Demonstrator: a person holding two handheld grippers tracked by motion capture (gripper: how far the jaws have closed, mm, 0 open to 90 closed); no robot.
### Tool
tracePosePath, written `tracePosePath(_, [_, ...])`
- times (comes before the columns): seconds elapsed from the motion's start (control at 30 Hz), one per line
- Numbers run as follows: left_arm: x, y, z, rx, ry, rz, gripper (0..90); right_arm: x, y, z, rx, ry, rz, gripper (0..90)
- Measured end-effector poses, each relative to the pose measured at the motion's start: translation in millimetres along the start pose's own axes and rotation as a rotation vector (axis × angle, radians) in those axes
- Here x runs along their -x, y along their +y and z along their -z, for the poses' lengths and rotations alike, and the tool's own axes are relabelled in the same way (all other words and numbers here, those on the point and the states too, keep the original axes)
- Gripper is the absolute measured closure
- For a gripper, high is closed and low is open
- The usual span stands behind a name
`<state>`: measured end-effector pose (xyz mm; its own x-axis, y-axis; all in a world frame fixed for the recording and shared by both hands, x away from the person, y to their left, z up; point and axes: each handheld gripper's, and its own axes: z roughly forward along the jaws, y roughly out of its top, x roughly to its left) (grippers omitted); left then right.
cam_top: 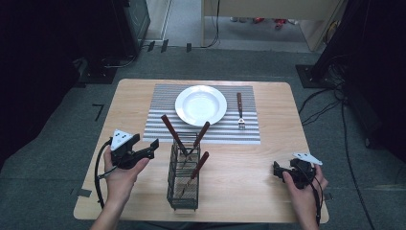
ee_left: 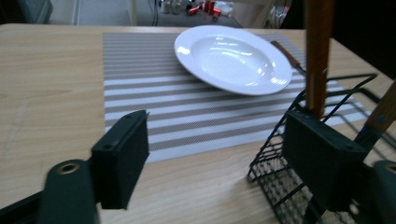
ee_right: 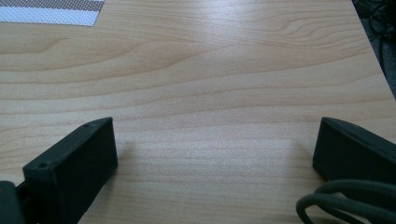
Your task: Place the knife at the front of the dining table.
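**Left tongs line up on the cutlery basket**

Left tongs [ee_left: 215, 154], jaws wide, sit just beside the black wire basket [cam_top: 183, 179] holding brown-handled utensils [cam_top: 173, 134]. Right tongs [ee_right: 215, 154] rest wide over bare wooden tabletop [cam_top: 239, 177]. Likely next: close on a handle and lift it toward the white round plate [cam_top: 201, 105].

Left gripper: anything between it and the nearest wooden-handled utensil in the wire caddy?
Nothing visible. The left gripper is open beside the wire caddy, and the utensil handle rises just past one jaw.

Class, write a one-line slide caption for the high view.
Two open handheld grippers, left and right, flank a wire caddy.
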<state>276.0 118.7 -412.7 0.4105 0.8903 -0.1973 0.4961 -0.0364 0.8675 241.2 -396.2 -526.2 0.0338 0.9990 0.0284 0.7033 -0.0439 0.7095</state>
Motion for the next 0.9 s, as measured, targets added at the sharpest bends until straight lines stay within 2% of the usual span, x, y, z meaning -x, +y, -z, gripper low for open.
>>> tracePosePath(0.2, [13.4,9.5,-8.2,0.011,-0.09,-0.006,40.6,0.0,0.0,0.0,0.0,0.0,0.0,0.0])
tracePosePath(0.4, [21.4,15.3,-18.3,0.012,-0.145,0.003,48.9,0.0,0.0,0.0,0.0,0.0,0.0,0.0])
tracePosePath(0.63, [22.0,18.3,-30.7,-0.005,-0.181,0.027,58.7,0.0,0.0,0.0,0.0,0.0,0.0,0.0])
tracePosePath(0.8, [18.7,21.8,-36.3,-0.008,-0.233,0.071,66.6,0.0,0.0,0.0,0.0,0.0,0.0,0.0])
tracePosePath(0.9, [18.0,24.6,-36.8,-0.013,-0.263,0.074,74.9,0.0,0.0,0.0,0.0,0.0,0.0,0.0])
